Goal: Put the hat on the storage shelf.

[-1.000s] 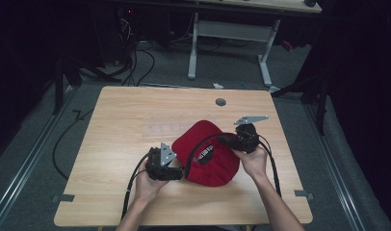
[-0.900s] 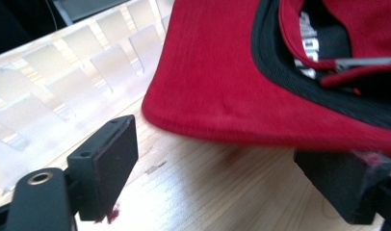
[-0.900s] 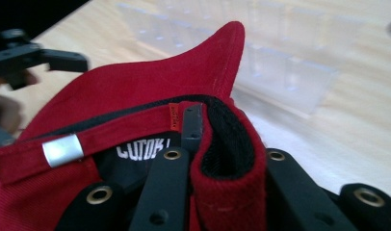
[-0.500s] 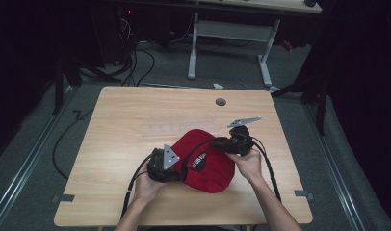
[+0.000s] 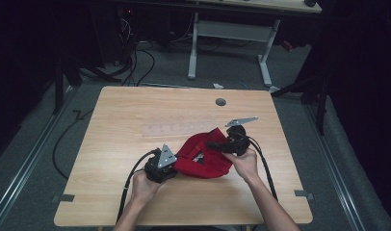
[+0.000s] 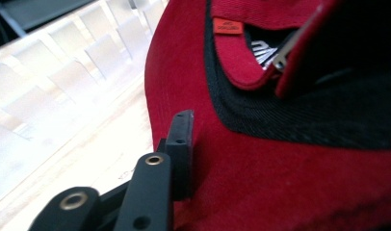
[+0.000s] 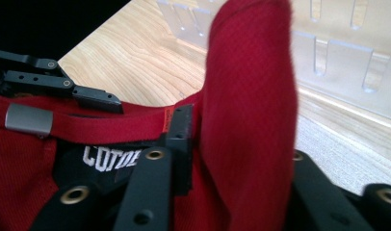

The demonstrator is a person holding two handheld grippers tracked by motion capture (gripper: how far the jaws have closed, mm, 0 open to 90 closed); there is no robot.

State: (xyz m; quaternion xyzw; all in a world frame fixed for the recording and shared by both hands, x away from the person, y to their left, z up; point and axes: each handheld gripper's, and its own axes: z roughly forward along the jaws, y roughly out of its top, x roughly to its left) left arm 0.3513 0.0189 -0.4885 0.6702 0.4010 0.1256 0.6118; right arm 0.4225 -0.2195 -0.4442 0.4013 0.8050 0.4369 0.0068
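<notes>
left gripper [image 5: 173, 162] has just closed onto the red cap [image 5: 203, 161]; right gripper [image 5: 214, 144], just loosening, straddles its fold. next, fold flat on the desk [image 5: 136, 125].

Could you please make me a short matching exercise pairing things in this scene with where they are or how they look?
Things:
1. red cap
2. left gripper
3. right gripper
4. round grommet

Descriptions:
A. at the cap's left edge
B. set in the tabletop near the far edge
C. lying on the table between both grippers
D. at the cap's raised far-right part

Pairs: 1-C, 2-A, 3-D, 4-B
</notes>
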